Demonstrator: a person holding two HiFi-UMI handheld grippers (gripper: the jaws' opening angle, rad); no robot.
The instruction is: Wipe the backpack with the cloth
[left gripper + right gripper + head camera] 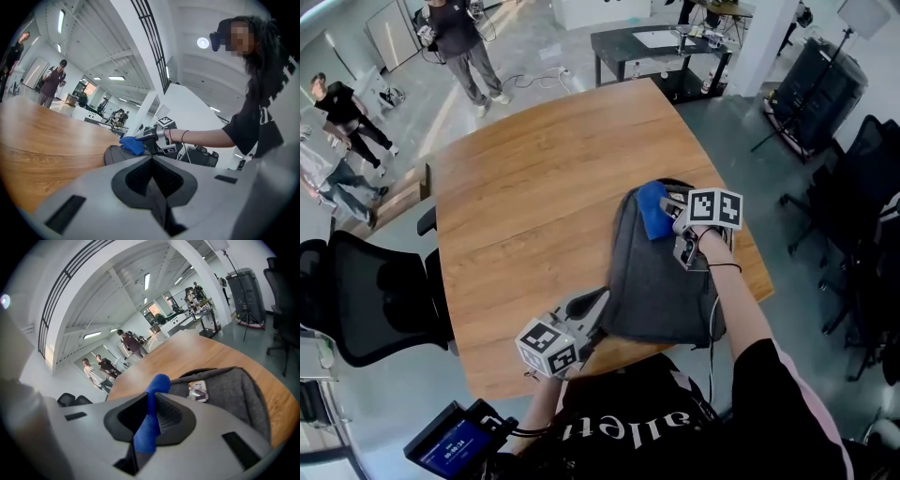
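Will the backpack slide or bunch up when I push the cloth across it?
The backpack lies flat and slack, so it is probably floppy and will bunch under the cloth rather than slide. The left gripper, pinching its corner, should help anchor it.

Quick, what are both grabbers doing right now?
Left gripper: shut on the backpack edge.
Right gripper: shut on the cloth.

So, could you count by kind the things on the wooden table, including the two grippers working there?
backpack: 1
cloth: 1
grippers: 2, the left gripper shut on the backpack's edge and the right gripper shut on the cloth
Total: 4
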